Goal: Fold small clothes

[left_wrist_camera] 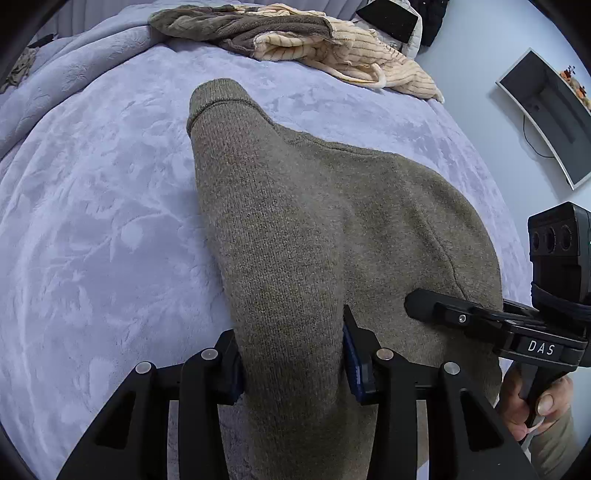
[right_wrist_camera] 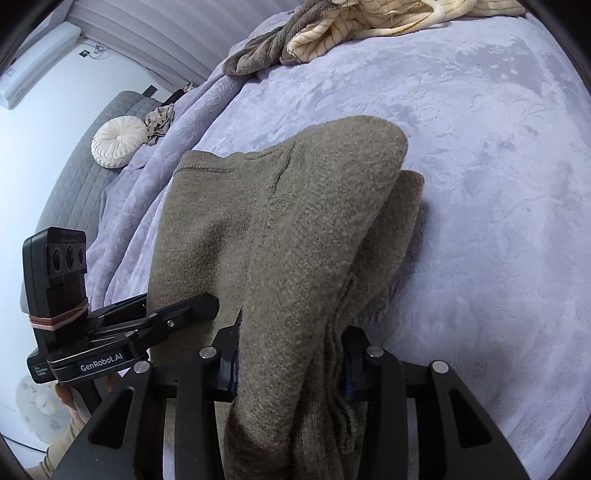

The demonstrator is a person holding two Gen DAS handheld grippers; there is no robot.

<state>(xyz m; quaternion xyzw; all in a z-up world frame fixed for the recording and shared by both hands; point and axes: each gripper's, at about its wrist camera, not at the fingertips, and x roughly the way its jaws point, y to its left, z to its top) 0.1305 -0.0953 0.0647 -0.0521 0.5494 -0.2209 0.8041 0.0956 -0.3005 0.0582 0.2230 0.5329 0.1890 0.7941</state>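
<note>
An olive-brown knit sweater (left_wrist_camera: 332, 221) lies on the lavender bed cover (left_wrist_camera: 92, 221); it also shows in the right wrist view (right_wrist_camera: 277, 221). My left gripper (left_wrist_camera: 291, 362) is shut on a bunched fold of the sweater, cloth draped over and between its fingers. My right gripper (right_wrist_camera: 288, 365) is shut on several stacked layers of the same sweater at its other side. The right gripper shows in the left wrist view (left_wrist_camera: 443, 314), resting on the sweater. The left gripper shows in the right wrist view (right_wrist_camera: 177, 314). A sleeve cuff (left_wrist_camera: 218, 96) points away from me.
A pile of cream striped and brown clothes (left_wrist_camera: 295, 40) lies at the far edge of the bed, also in the right wrist view (right_wrist_camera: 351, 26). A round white cushion (right_wrist_camera: 118, 142) sits on a grey bench at left. A monitor (left_wrist_camera: 546, 110) hangs on the right wall.
</note>
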